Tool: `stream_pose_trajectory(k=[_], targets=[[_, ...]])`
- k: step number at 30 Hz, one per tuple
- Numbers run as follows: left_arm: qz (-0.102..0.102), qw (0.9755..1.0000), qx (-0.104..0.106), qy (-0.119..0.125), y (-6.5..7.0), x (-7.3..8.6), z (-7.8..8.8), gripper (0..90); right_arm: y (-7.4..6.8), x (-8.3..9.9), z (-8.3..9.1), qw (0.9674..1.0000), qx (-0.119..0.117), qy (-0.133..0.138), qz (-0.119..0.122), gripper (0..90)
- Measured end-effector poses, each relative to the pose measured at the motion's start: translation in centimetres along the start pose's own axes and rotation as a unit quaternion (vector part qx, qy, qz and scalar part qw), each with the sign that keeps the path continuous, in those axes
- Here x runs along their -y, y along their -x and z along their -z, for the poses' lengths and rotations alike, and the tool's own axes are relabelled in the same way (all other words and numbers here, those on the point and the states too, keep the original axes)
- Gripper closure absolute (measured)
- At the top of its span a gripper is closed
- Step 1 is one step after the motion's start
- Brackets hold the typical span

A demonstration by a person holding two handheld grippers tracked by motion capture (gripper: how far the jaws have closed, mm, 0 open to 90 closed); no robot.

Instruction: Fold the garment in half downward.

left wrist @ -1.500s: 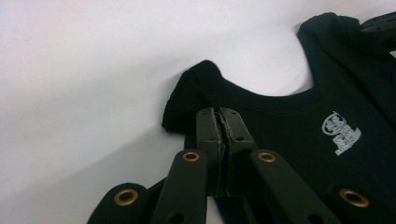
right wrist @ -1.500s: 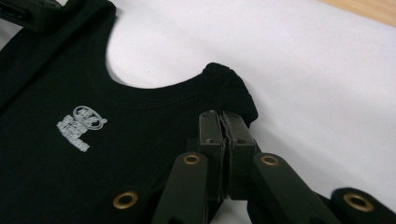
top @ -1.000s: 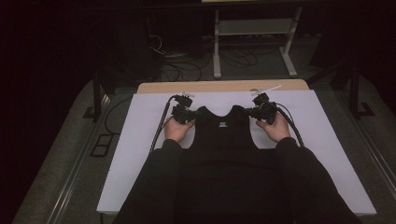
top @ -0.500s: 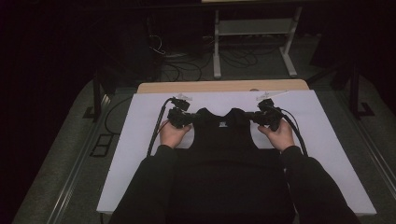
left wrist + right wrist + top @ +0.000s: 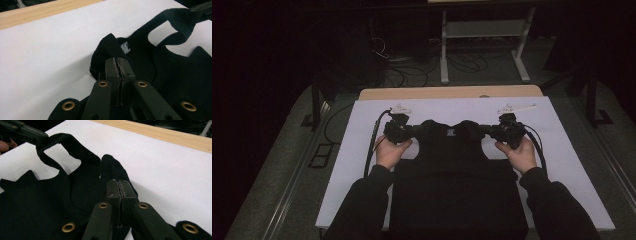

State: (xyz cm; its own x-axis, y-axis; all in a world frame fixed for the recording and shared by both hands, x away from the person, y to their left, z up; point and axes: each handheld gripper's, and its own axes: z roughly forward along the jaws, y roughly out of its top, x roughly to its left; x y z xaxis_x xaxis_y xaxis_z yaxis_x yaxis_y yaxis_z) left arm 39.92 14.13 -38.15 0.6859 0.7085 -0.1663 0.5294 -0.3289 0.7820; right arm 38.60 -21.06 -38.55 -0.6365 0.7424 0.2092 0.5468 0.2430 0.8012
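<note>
Left gripper (image 5: 404, 131): jaws clenched on the left shoulder strap of the black vest (image 5: 457, 165), held in the person's left hand (image 5: 388, 152).
Black vest: lies flat mid-tabletop (image 5: 362, 130), neckline away from the person, white label (image 5: 125, 47) inside the collar, lower part over the near edge.
Right gripper (image 5: 501, 131): jaws clenched on the right shoulder strap, right hand (image 5: 521, 156) behind it.
</note>
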Motion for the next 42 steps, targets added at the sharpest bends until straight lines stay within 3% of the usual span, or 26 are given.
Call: stream_pose_trajectory(k=[5, 17, 27, 36, 42], targets=[[0.009, 0.9999, 0.003, -0.005, 0.4, 1.0, -0.2, 87.2, -0.2, 0.6, 0.6, 1.0, -0.004, 0.003, -0.004, 87.1], [-0.014, 0.9998, 0.013, -0.007, 1.3, 2.0, 1.2, 87.2, -0.9, 2.2, 1.9, 0.9997, -0.019, -0.005, -0.014, 87.1], [-0.003, 0.9997, 0.023, -0.001, 1.6, 3.8, 1.4, 87.2, -0.8, 3.6, 2.2, 0.9991, -0.026, -0.016, -0.03, 87.1], [-0.021, 0.9991, 0.035, -0.011, 2.7, 4.4, 1.6, 87.2, -1.7, 4.5, 2.9, 0.9987, -0.034, -0.02, -0.031, 87.1], [-0.018, 0.9991, 0.037, -0.004, 3.0, 4.5, 2.3, 87.2, -2.1, 5.5, 3.0, 0.9981, -0.038, -0.031, -0.038, 87.0]])
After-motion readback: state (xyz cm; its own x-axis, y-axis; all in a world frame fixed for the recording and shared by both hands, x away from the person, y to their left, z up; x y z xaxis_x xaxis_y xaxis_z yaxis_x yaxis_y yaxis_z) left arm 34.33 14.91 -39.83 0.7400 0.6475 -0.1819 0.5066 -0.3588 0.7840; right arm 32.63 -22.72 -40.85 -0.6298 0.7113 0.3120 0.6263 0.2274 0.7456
